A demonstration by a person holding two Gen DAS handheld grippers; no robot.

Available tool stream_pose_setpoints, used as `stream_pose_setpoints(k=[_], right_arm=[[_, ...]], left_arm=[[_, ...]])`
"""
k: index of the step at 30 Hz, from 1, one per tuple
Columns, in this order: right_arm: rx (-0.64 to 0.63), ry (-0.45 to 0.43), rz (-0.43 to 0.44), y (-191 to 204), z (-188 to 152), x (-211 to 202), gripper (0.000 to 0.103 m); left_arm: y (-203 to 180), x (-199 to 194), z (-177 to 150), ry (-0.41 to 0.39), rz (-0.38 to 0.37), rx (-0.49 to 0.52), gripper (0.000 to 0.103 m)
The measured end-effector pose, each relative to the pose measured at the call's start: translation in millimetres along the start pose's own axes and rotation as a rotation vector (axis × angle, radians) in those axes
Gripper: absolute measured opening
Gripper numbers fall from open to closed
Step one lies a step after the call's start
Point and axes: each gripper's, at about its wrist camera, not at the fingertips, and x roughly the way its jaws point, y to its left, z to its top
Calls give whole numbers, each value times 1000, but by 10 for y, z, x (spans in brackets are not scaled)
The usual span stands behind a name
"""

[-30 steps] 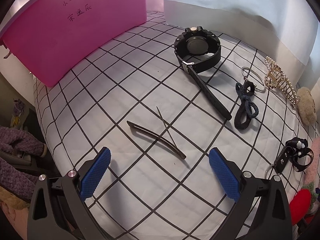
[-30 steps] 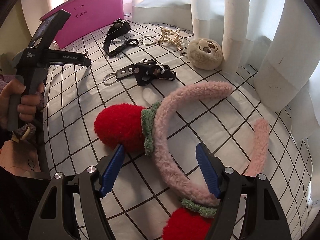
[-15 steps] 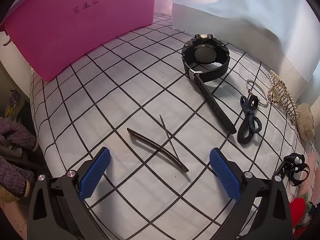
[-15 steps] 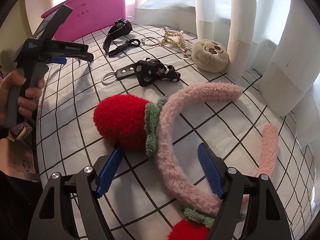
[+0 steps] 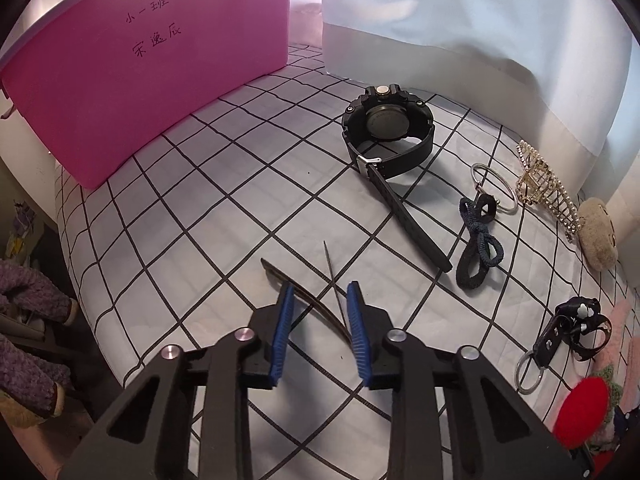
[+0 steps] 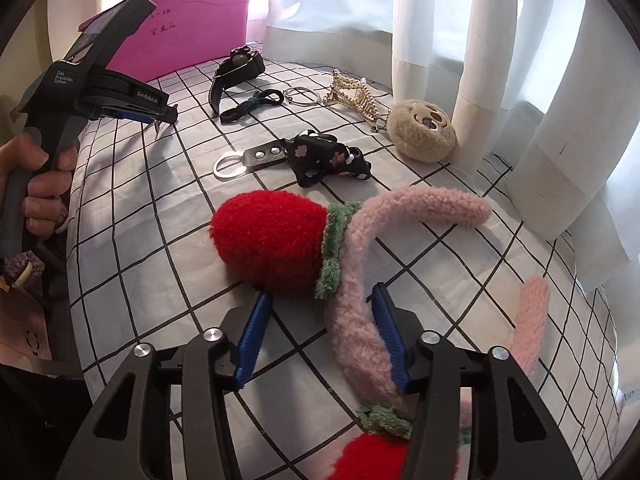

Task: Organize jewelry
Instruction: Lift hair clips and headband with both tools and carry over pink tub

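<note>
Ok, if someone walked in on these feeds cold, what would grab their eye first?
Probably the fluffy pink headband with its big red plush strawberry, lying right in front of the right gripper, whose blue pads straddle the band. Next, the large pink plastic bin with handwriting, at the back left of the checked cloth. Then the left gripper, nearly closed around a thin dark hair clip.

Left wrist: low and close over the checked cloth [image 5: 208, 216], facing the pink bin [image 5: 152, 92]. Right wrist: farther back, aimed the same way. Shared: bin [image 6: 200, 24], watch [image 5: 386, 128] [image 6: 240, 65], cloth.
</note>
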Motion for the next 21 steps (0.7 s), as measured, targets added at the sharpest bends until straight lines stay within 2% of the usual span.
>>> stream_pose_setpoints(k=[3, 4, 13, 17, 21], right_arm=[[3, 13, -19, 64, 12, 5, 16], [15, 19, -15, 67, 19, 8, 15], [161, -10, 35, 44, 54, -152, 14], [228, -37, 62, 26, 109, -258, 13], [225, -54, 52, 74, 179, -375, 13]], left_arm=[[3, -27, -35, -2, 7, 14, 12], [5, -39, -53, 0, 2, 16, 12], [77, -142, -133, 69, -73, 49, 11], [115, -257, -148, 64, -87, 67, 11], [146, -426, -151, 53, -91, 89, 11]])
